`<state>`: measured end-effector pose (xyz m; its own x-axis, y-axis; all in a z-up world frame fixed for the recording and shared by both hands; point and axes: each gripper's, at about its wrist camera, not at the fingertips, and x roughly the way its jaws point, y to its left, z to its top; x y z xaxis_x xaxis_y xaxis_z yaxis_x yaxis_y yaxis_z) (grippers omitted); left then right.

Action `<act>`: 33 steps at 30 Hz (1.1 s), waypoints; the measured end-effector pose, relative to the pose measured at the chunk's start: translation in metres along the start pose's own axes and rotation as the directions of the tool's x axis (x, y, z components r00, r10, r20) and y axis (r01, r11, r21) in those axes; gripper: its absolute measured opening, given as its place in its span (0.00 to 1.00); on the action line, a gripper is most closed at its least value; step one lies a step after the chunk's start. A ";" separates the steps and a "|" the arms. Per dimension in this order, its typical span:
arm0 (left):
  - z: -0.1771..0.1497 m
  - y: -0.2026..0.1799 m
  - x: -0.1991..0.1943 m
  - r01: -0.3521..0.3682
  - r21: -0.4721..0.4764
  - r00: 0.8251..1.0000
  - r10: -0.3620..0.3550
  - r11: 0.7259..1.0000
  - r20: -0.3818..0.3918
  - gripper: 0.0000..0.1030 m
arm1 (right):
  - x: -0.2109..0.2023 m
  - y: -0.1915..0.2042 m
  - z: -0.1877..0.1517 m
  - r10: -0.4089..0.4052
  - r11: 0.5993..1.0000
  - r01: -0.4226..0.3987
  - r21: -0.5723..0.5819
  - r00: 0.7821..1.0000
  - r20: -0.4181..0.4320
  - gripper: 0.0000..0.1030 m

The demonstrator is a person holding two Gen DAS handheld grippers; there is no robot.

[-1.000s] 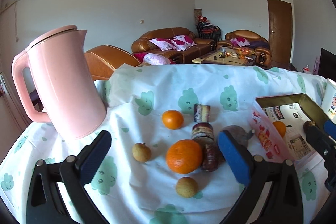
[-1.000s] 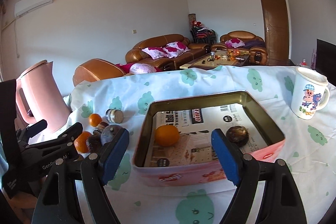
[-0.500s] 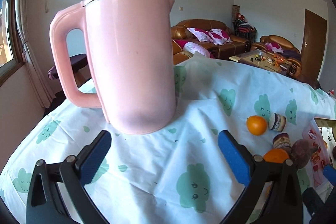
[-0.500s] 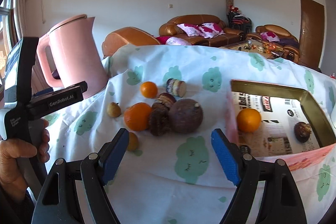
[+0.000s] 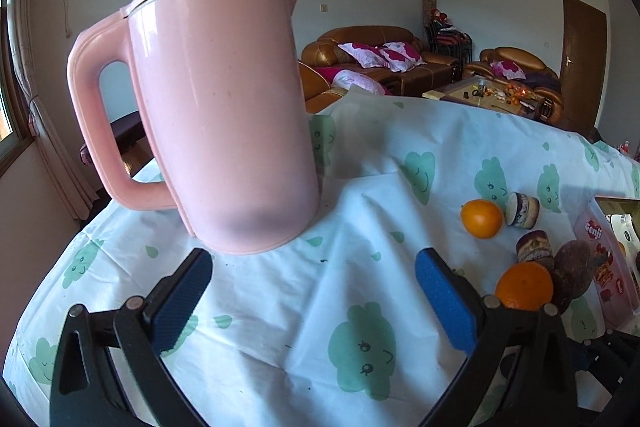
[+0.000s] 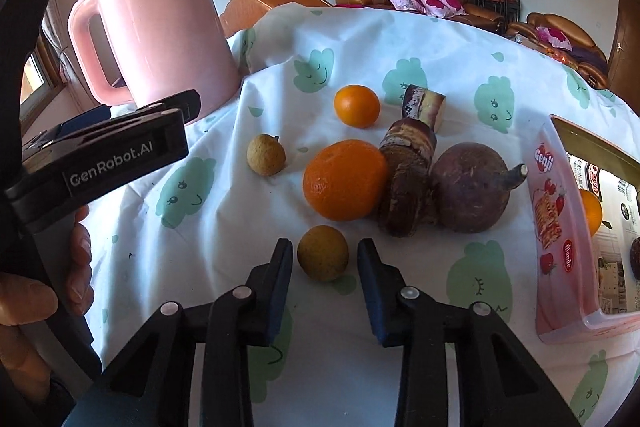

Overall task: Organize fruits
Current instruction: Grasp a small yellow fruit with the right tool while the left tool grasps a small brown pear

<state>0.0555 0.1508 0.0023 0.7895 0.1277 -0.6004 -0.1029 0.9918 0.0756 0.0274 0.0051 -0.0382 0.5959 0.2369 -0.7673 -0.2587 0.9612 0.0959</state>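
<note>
Grasp on the small tan fruit: centre it first.
Your right gripper has just been closing and its jaws now flank the fruit on the cloth, narrow gaps showing either side. Squeeze gently so it can't roll, then lift clear of the large orange toward the tin. Left gripper hangs wide apart, empty.

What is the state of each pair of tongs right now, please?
Left tongs: open, empty.
Right tongs: open, just been closing around the small brown fruit, pads not yet pressing it.
</note>
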 end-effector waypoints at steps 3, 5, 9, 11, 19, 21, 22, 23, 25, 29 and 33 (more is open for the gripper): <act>-0.001 -0.005 -0.003 0.076 0.016 0.997 -0.076 0.997 0.024 0.99 | -0.005 -0.003 -0.003 0.025 1.000 -0.025 0.003 1.000 0.009 0.26; -0.001 -0.012 -0.008 0.116 0.043 0.992 -0.119 0.992 0.053 0.95 | -0.018 -0.010 -0.005 0.034 0.999 -0.035 0.022 0.998 0.061 0.26; -0.002 -0.033 -0.009 0.179 0.138 0.980 -0.189 0.974 0.063 0.83 | -0.052 -0.023 -0.013 -0.015 1.000 0.017 -0.007 0.984 0.178 0.26; -0.002 -0.044 -0.007 0.209 0.189 0.975 -0.219 0.959 0.035 0.74 | -0.065 -0.030 -0.017 -0.043 0.999 0.049 -0.018 0.975 0.220 0.26; 0.001 -0.059 0.026 0.295 0.192 0.951 -0.268 0.936 -0.156 0.48 | -0.070 -0.055 -0.017 -0.036 0.999 0.032 0.024 0.977 0.212 0.26; -0.001 -0.056 0.039 0.324 0.149 0.933 -0.289 0.934 -0.216 0.47 | -0.069 -0.057 -0.017 -0.027 0.999 0.020 0.036 0.978 0.206 0.26; -0.001 -0.054 0.045 0.340 0.128 0.921 -0.302 0.932 -0.246 0.47 | -0.070 -0.059 -0.017 -0.023 0.999 0.015 0.039 0.978 0.206 0.26; -0.002 -0.054 0.047 0.351 0.116 0.915 -0.315 0.929 -0.252 0.47 | -0.069 -0.059 -0.017 -0.020 0.999 0.012 0.041 0.978 0.207 0.26; -0.004 -0.056 0.047 0.349 0.120 0.916 -0.311 0.930 -0.252 0.47 | -0.070 -0.059 -0.017 -0.013 0.999 0.004 0.045 0.978 0.206 0.26; -0.007 -0.061 0.043 0.340 0.151 0.922 -0.298 0.928 -0.245 0.35 | -0.067 -0.064 -0.016 -0.008 0.998 -0.005 0.064 0.980 0.198 0.26; -0.006 -0.061 0.040 0.308 0.156 0.937 -0.270 0.939 -0.222 0.29 | -0.072 -0.070 -0.015 -0.002 0.995 -0.019 0.093 0.976 0.217 0.26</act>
<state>0.0891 0.0956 -0.0310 0.6332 -0.1488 -0.7596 0.2406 0.9706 0.0104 -0.0087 -0.0816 0.0002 0.7470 0.2600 -0.6119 -0.1978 0.9656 0.1689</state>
